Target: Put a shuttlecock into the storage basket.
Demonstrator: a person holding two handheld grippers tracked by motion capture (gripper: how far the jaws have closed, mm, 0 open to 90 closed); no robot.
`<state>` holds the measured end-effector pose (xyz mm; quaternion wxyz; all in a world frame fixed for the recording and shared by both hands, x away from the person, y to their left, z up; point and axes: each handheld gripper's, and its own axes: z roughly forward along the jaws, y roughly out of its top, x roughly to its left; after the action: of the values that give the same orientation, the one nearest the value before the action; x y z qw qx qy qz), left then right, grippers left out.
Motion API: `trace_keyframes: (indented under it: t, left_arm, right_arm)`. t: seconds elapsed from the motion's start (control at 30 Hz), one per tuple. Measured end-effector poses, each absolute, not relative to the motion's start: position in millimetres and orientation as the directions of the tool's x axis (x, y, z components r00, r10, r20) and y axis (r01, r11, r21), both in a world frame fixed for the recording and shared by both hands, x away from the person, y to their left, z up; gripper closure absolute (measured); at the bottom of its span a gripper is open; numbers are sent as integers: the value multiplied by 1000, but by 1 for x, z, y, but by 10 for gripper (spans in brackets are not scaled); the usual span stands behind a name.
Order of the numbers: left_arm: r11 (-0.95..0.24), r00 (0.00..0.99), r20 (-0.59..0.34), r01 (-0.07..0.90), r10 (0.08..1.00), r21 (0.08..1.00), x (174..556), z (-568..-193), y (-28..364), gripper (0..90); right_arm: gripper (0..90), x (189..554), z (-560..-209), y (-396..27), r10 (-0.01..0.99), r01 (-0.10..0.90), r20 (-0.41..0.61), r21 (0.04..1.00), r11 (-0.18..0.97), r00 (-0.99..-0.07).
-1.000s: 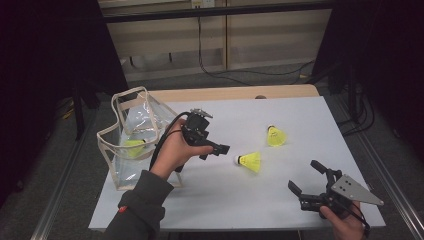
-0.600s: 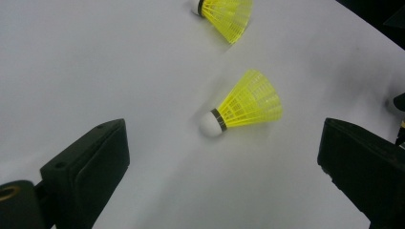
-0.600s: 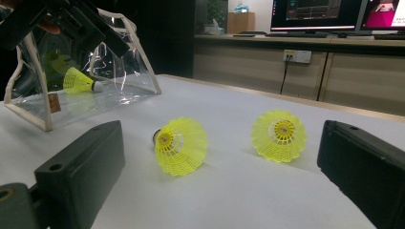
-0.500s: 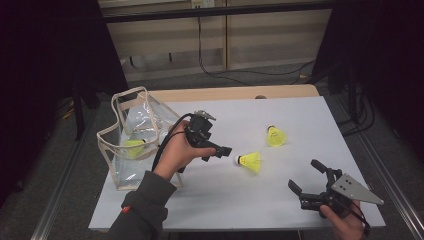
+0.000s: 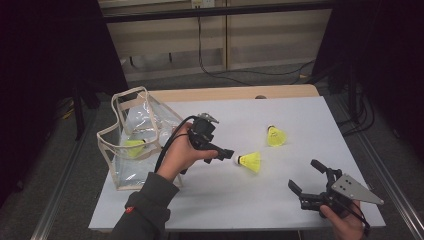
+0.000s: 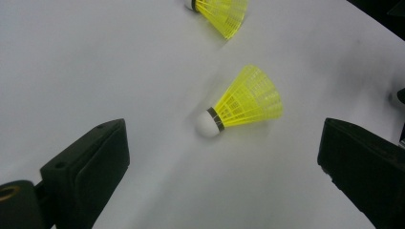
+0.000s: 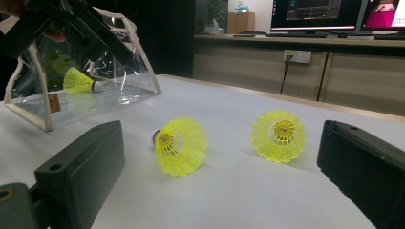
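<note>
Two yellow shuttlecocks lie on the white table (image 5: 210, 200): a near one (image 5: 250, 161) on its side and a far one (image 5: 276, 136). My left gripper (image 5: 225, 152) hovers just left of the near one, open. In the left gripper view that shuttlecock (image 6: 243, 102) lies ahead between the spread jaws of the left gripper (image 6: 224, 143), cork toward me, and the other shuttlecock (image 6: 219, 12) is at the top edge. My right gripper (image 5: 304, 175) is open near the table's front right corner. It (image 7: 222, 157) faces both shuttlecocks (image 7: 180, 145) (image 7: 278, 135).
A clear bag with cream trim (image 5: 120, 125) stands open at the table's left side, a third yellow shuttlecock (image 5: 134, 147) inside it. The right gripper view has the bag (image 7: 119, 76) at its left. Cabinets and cables lie beyond the far edge.
My left gripper has edged slightly right toward the near shuttlecock. The right gripper and both shuttlecocks have stayed put.
</note>
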<state>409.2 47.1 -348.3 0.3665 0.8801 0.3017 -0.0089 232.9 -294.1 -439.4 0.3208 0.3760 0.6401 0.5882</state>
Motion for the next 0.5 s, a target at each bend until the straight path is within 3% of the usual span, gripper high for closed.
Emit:
trace_keyframes:
  t: [0.5]
  left_arm:
    - [-558, 821, -228, 532, 523, 637, 410, -355, 44, 37]
  right_arm:
    - [20, 233, -439, -294, 859, 106, 33, 994, 25, -511]
